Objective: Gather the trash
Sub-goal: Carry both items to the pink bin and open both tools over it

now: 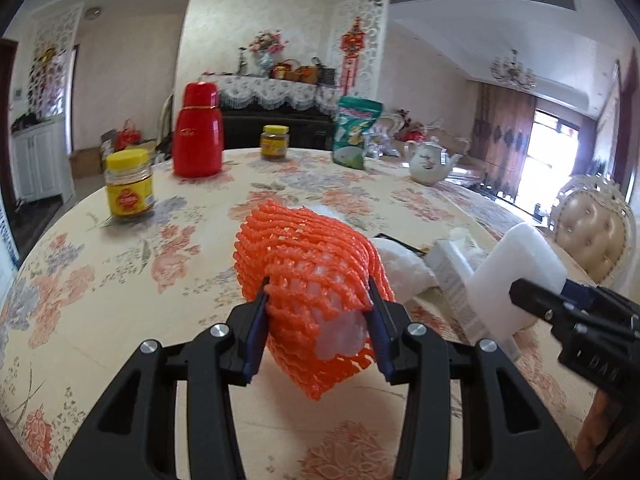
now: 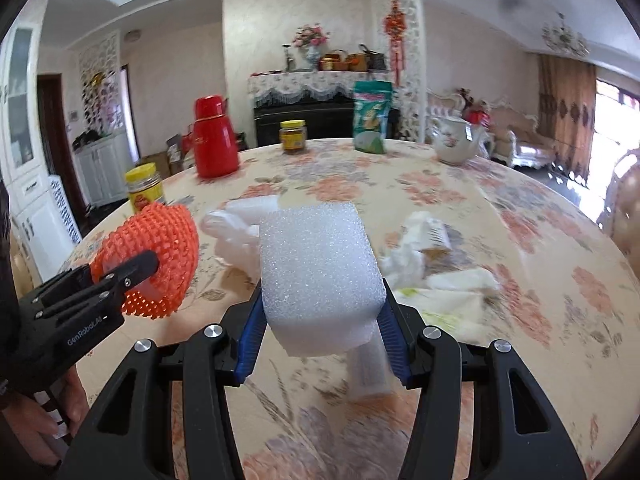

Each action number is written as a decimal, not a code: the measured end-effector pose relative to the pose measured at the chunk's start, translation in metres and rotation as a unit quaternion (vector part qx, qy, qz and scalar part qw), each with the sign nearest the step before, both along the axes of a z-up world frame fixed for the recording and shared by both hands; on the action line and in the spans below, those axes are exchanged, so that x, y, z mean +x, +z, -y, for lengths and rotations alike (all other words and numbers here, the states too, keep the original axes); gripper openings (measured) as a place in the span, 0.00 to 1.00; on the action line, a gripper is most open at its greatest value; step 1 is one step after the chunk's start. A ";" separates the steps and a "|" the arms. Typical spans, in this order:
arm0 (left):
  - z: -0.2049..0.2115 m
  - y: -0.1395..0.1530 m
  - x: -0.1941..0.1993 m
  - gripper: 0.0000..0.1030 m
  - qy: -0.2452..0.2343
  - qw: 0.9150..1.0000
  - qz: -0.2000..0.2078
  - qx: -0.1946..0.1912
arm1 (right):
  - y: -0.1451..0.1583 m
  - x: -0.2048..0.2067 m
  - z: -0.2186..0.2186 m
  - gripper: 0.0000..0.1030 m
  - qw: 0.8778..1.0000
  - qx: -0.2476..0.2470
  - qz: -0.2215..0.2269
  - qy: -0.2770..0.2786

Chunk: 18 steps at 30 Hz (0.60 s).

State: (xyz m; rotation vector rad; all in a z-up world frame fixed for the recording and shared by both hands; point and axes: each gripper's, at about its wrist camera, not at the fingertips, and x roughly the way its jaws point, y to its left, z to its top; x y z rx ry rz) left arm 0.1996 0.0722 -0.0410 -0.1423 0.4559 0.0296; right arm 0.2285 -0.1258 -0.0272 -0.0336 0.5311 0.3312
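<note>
My left gripper (image 1: 318,300) is shut on an orange foam fruit net (image 1: 304,256) and holds it above the floral table (image 1: 120,280). The net and that gripper also show at the left of the right wrist view (image 2: 160,240). My right gripper (image 2: 322,312) is shut on a white foam block (image 2: 316,264), held above the table; the block also shows at the right of the left wrist view (image 1: 516,276). On the table beyond lie a crumpled white plastic bag (image 2: 236,236), crumpled paper tissues (image 2: 440,280) and a small torn carton (image 2: 432,236).
At the table's far side stand a red thermos (image 1: 198,132), two yellow-lidded jars (image 1: 128,186) (image 1: 275,142), a green snack bag (image 1: 354,132) and a white teapot (image 1: 430,162). A padded chair (image 1: 592,232) stands at the right edge.
</note>
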 end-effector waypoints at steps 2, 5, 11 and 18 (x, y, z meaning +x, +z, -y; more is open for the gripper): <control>0.007 0.002 -0.003 0.42 -0.015 1.000 0.012 0.010 | 0.002 -0.005 0.011 0.49 1.000 0.008 0.000 -0.011; 0.017 0.004 -0.008 0.42 -0.048 0.998 0.025 0.015 | 0.003 -0.015 0.026 0.49 1.000 0.012 0.003 -0.026; 0.052 0.006 -0.025 0.42 -0.139 0.988 0.061 0.040 | -0.004 -0.033 0.053 0.49 0.998 0.016 0.001 -0.053; 0.082 0.001 -0.034 0.43 -0.197 0.978 0.049 0.041 | -0.013 -0.060 0.095 0.49 0.995 0.035 0.001 -0.092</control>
